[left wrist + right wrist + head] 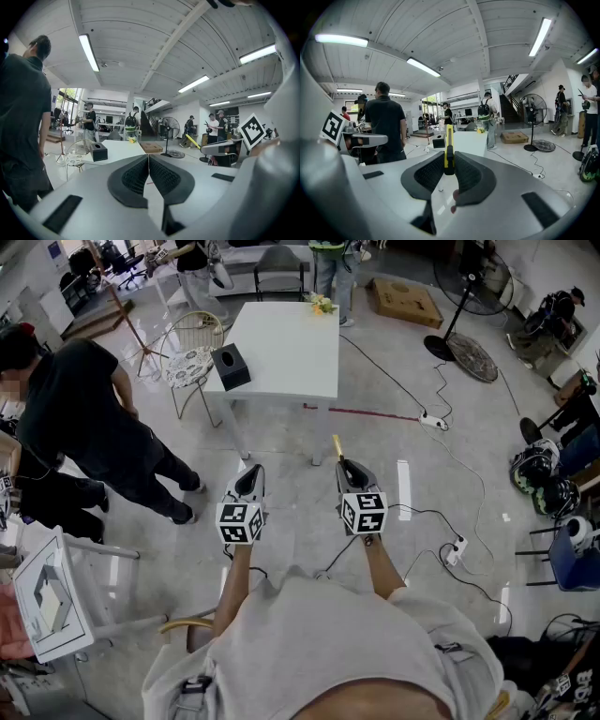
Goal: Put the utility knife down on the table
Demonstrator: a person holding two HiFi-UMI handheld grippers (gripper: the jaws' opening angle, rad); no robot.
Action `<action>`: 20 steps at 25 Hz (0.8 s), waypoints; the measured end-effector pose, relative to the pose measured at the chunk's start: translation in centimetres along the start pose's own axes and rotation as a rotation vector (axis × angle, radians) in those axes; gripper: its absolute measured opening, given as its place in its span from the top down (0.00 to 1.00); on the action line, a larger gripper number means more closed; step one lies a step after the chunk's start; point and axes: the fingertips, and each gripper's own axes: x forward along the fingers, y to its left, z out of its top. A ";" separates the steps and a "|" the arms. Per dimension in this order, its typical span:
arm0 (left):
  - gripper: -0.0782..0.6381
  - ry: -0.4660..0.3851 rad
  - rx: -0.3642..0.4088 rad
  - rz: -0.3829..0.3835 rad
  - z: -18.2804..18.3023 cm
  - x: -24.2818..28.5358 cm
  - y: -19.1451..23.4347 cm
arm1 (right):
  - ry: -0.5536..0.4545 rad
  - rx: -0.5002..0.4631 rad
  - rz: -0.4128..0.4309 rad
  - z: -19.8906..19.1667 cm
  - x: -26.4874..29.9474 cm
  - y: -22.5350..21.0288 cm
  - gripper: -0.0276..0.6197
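A yellow utility knife (449, 150) with a black slider sticks forward from my right gripper (449, 172), whose pads are shut on its handle. In the head view the knife (337, 448) pokes out beyond the right gripper (349, 471), held over the floor short of the white table (300, 362). My left gripper (148, 174) has its jaws pressed together with nothing in them; from the head view it (251, 480) hangs level beside the right one. The table (469, 140) lies straight ahead in the right gripper view.
A black tissue box (231, 367) and yellow flowers (322, 304) rest on the table. A person in black (80, 423) stands at the left, beside a wire chair (192, 357). Cables and a power strip (433, 420) cross the floor at right; a fan (466, 329) stands beyond.
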 end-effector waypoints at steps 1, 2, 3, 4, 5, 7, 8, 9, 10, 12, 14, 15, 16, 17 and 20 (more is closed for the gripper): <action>0.86 0.000 0.003 -0.002 0.1 0.0 -0.2 | 0.002 -0.003 0.001 0.0 0.0 0.0 0.83; 0.86 0.000 0.005 -0.003 0.1 0.1 -0.3 | 0.005 -0.005 0.003 0.0 0.0 -0.1 0.83; 0.86 0.000 0.007 -0.005 0.2 0.1 -0.5 | 0.006 -0.006 0.004 0.0 -0.1 -0.1 0.83; 0.86 0.000 0.007 -0.006 0.2 0.2 -0.6 | 0.008 -0.007 0.005 0.0 -0.1 -0.1 0.83; 0.86 0.000 0.007 -0.006 0.2 0.2 -0.6 | 0.008 -0.008 0.007 0.0 0.0 -0.1 0.83; 0.86 0.001 0.006 -0.003 0.1 0.3 -0.6 | 0.009 -0.008 0.009 -0.1 0.1 -0.1 0.83; 0.86 0.003 0.006 -0.002 0.0 0.3 -0.6 | 0.010 -0.008 0.009 -0.2 0.1 -0.2 0.83; 0.86 0.004 0.005 -0.001 -0.1 0.3 -0.6 | 0.011 -0.008 0.009 -0.2 0.1 -0.3 0.83; 0.86 0.006 0.005 0.000 -0.1 0.3 -0.6 | 0.012 -0.007 0.008 -0.3 0.1 -0.4 0.83; 0.86 0.008 0.003 0.002 -0.2 0.3 -0.6 | 0.016 -0.005 0.008 -0.4 0.0 -0.5 0.83; 0.86 0.009 -0.001 0.005 -0.3 0.3 -0.7 | 0.020 -0.006 0.009 -0.6 0.0 -0.6 0.83; 0.86 0.010 -0.003 0.006 -0.4 0.4 -0.7 | 0.019 -0.004 0.011 -0.6 0.0 -0.6 0.83; 0.86 0.009 -0.004 0.006 -0.4 0.4 -0.7 | 0.016 0.000 0.013 -0.5 0.0 -0.6 0.83; 0.86 0.008 -0.004 0.006 -0.4 0.5 -0.8 | 0.010 0.004 0.016 -0.4 0.0 -0.7 0.83; 0.86 0.007 -0.003 0.006 -0.3 0.9 -1.2 | -0.003 0.000 0.023 -0.1 0.1 -0.9 0.83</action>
